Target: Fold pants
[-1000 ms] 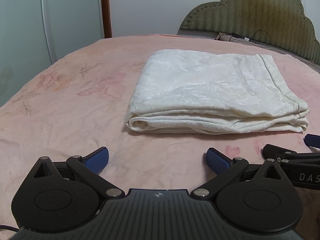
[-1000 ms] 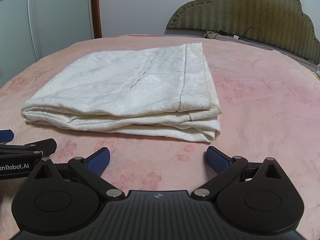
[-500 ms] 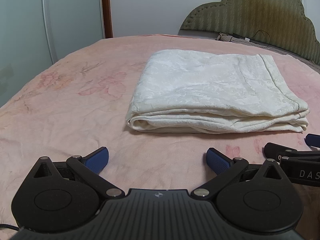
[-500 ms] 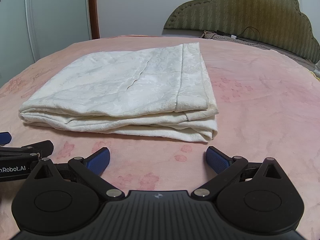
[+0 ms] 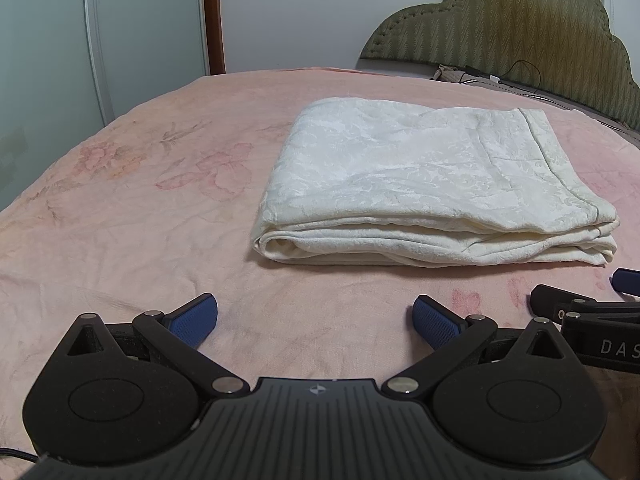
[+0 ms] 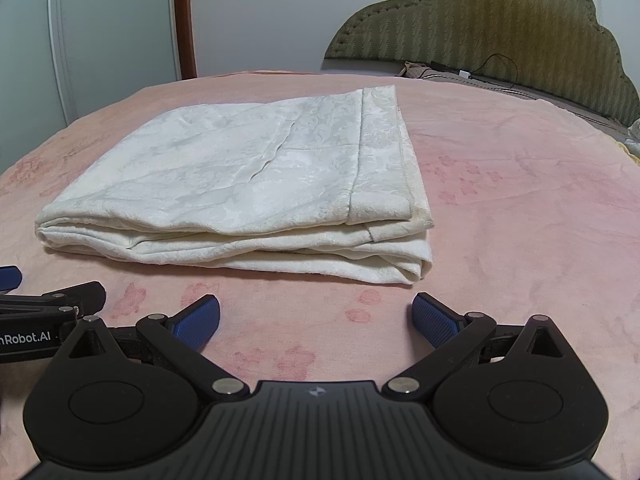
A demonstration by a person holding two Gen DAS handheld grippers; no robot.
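I'm holding both tongs — left gripper [image 5: 315,320] and right gripper [image 6: 316,320] — spread wide, gripping nothing, side by side short of the pants [image 5: 424,188], which are lying folded mid-bed [image 5: 120,240] — looks finished, so I'm hanging clear.

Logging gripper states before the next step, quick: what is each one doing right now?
Left gripper: open, holding nothing, short of the pants.
Right gripper: open, holding nothing, also short of the pants.
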